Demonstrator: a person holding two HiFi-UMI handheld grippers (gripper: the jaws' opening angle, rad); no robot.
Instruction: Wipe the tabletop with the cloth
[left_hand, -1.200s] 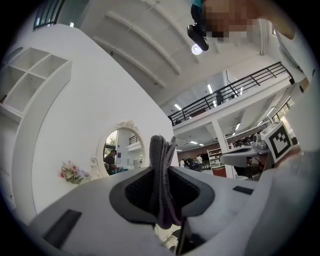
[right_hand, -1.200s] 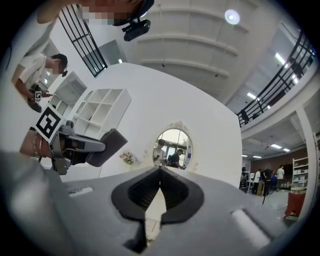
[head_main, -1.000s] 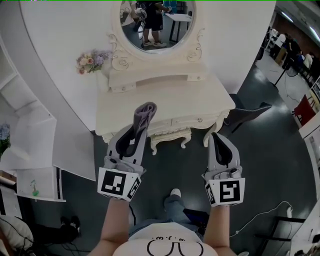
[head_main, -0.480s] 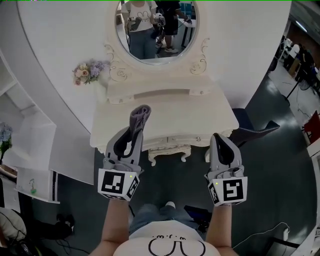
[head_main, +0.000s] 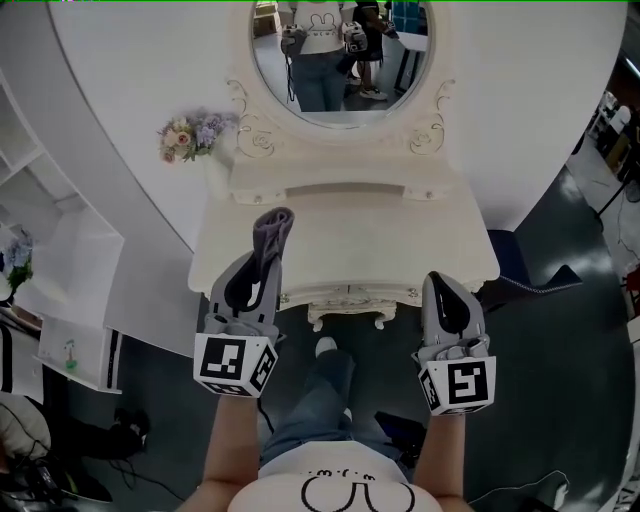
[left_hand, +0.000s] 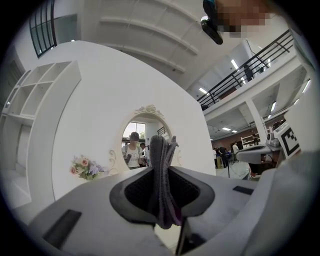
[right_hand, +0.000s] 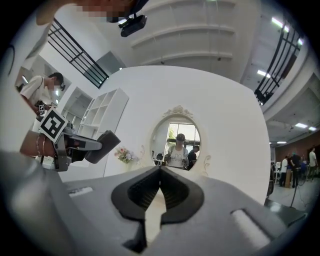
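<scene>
A folded grey cloth (head_main: 270, 232) sticks up from my left gripper (head_main: 259, 262), which is shut on it and held over the front left of the cream dressing table's top (head_main: 380, 240). In the left gripper view the cloth (left_hand: 163, 170) stands pinched between the jaws, in front of the mirror. My right gripper (head_main: 445, 292) is shut with nothing in it, level with the table's front right corner and just before its edge. In the right gripper view the gripper (right_hand: 160, 176) has its tips meeting, and the left gripper (right_hand: 97, 145) shows at the left.
An oval mirror (head_main: 340, 50) stands at the table's back above a raised drawer shelf (head_main: 345, 185). A flower bunch (head_main: 195, 132) sits at the back left. White shelving (head_main: 60, 270) stands to the left, and a dark chair (head_main: 535, 265) at the right.
The view has closed in on the dressing table, so the table now sits lower and nearer in the head view. Both grippers kept their grip states and their places in the frame.
</scene>
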